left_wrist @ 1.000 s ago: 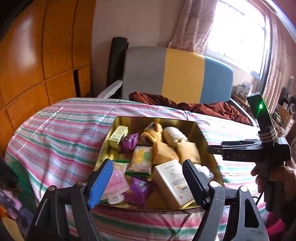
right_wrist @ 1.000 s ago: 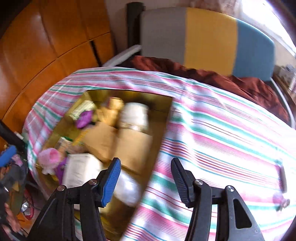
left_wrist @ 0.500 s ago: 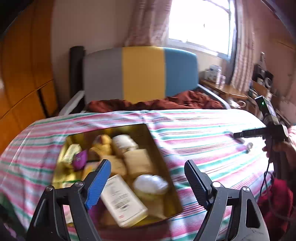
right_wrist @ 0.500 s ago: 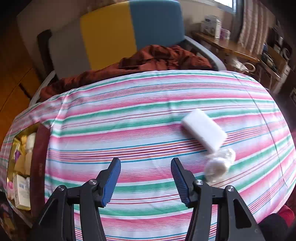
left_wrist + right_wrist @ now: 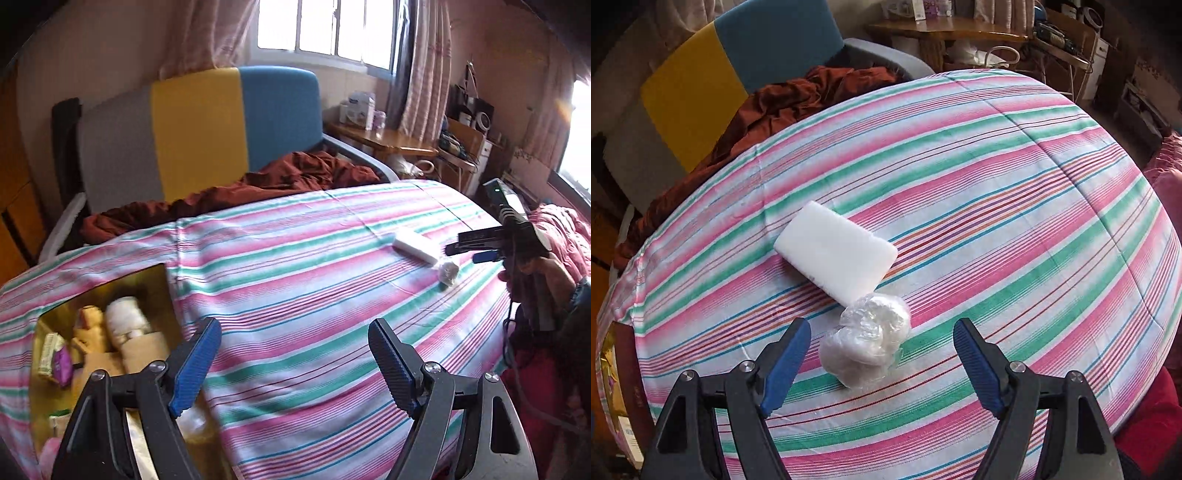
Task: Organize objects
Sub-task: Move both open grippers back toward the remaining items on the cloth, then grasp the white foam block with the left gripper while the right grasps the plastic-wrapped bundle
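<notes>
A white foam block point(image 5: 836, 254) and a crumpled clear plastic bundle point(image 5: 866, 345) lie side by side on the striped cloth point(image 5: 997, 229). My right gripper point(image 5: 882, 362) is open, its jaws either side of the bundle, not touching it. In the left wrist view the block point(image 5: 415, 245) and bundle point(image 5: 448, 271) lie far right, with the right gripper point(image 5: 472, 251) beside them. My left gripper point(image 5: 295, 360) is open and empty over the cloth. A gold tin point(image 5: 162, 286) with several packets sits at the left.
A grey, yellow and blue chair point(image 5: 199, 125) with a rust-red cloth point(image 5: 258, 188) stands behind the table. A wooden desk point(image 5: 384, 138) with clutter is at the back right. The tin's edge shows at far left in the right wrist view point(image 5: 607, 354).
Both grippers swung right, away from the tin. The right gripper has come close to the foam block and plastic bundle, which now sit between its jaws. Both stay open.
</notes>
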Demonstrator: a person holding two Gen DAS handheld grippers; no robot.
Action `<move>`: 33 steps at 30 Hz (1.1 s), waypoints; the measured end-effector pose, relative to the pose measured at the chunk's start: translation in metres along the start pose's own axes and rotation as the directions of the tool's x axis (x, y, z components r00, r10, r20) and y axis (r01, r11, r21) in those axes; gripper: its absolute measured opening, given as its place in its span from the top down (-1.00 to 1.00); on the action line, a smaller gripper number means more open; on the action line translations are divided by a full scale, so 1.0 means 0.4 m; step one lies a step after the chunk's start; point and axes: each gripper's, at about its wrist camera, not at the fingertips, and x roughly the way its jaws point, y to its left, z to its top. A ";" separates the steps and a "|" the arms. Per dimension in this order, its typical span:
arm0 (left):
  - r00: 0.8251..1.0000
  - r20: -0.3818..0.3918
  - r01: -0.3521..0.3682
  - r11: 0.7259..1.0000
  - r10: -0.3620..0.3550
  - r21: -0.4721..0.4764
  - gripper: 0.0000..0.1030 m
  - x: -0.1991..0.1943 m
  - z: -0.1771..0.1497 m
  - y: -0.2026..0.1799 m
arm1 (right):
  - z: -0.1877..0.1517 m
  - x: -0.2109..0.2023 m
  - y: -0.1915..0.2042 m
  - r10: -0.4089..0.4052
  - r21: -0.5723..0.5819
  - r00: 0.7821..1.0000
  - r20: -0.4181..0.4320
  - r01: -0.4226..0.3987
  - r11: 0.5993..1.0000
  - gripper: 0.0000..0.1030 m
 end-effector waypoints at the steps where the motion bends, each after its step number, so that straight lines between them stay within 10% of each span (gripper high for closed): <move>1: 1.000 -0.016 0.019 1.000 -0.019 -0.006 -0.60 0.019 0.009 -0.011 | 0.000 0.011 0.006 -0.006 -0.008 1.000 -0.005 0.006 1.000 -0.40; 6: 0.992 -0.096 0.082 0.996 -0.085 -0.031 -0.60 0.121 0.041 -0.053 | -0.005 0.036 0.019 -0.042 -0.053 0.999 -0.023 0.041 0.998 0.22; 22: 0.884 -0.357 0.245 0.950 -0.302 -0.195 -0.54 0.526 0.235 -0.325 | 0.011 -0.168 -0.173 0.020 0.286 0.946 0.324 -0.118 0.951 0.22; 33: 0.856 -0.462 0.105 0.953 -0.231 -0.283 -0.64 0.775 0.336 -0.465 | 0.004 -0.183 -0.196 0.130 0.304 0.911 0.391 -0.261 0.916 0.22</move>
